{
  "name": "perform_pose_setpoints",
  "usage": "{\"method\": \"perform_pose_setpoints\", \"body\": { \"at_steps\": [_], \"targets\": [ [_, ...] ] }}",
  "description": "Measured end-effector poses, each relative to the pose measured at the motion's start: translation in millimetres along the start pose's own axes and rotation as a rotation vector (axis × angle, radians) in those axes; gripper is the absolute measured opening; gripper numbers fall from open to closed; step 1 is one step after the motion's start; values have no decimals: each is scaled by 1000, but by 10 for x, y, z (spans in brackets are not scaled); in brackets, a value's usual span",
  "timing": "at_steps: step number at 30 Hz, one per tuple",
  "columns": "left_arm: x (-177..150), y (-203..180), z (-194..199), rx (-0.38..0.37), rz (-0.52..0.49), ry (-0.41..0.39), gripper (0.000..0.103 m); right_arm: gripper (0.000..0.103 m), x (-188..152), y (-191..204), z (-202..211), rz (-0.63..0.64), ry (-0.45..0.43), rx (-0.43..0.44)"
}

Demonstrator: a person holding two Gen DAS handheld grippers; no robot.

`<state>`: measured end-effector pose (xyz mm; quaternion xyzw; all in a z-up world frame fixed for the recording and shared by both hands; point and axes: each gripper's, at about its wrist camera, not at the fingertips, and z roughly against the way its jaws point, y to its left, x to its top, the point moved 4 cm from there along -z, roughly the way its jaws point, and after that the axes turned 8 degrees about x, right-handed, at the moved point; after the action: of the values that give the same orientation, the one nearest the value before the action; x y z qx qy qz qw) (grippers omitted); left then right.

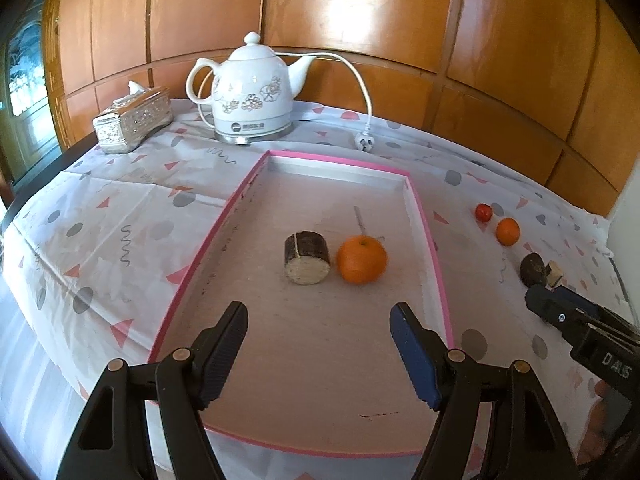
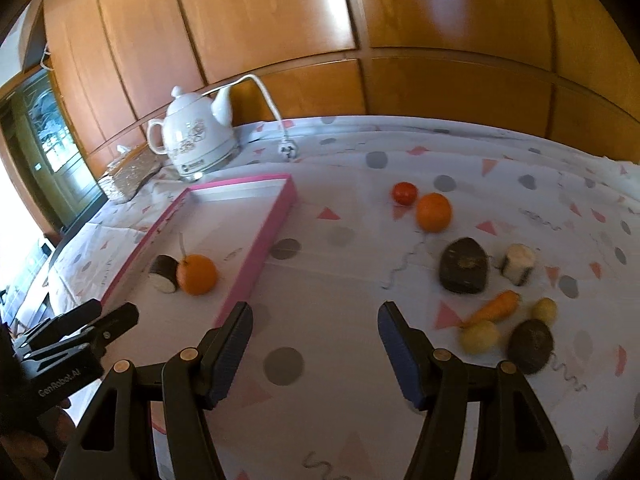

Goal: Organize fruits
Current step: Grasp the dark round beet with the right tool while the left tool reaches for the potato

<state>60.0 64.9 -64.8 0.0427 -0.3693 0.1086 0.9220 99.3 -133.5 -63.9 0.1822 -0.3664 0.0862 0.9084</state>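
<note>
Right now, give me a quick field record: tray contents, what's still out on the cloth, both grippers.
tray: orange, dark cut stub
cloth: tomato, second orange, carrot, dark and pale pieces
left gripper: open, empty, over tray
right gripper: open, empty, over cloth

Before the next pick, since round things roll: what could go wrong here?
1. The orange touches the tomato; gripping one may send the other rolling across the cloth.
2. In the pink tray, the orange lies loose beside the log piece; a bump could roll it.
3. The small carrot and potatoes crowd together, inviting a mis-grab.
</note>
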Motion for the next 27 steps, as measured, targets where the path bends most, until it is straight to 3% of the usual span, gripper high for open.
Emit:
{"method": "perform_pose_setpoints", "body": {
  "at_steps": [7,17,27],
  "targets": [
    [-16,-151,36,-50,-46,-2,74,66,-70,-379,199,-47,-19,-85],
    [-23,-544,100,-139,-141,-12,74,66,-273,-1276,589,-163,-21,-262],
    [-151,-938,110,-238,-258,17,70,61,-469,-1733,632,-268,-5,-315]
  ]
}}
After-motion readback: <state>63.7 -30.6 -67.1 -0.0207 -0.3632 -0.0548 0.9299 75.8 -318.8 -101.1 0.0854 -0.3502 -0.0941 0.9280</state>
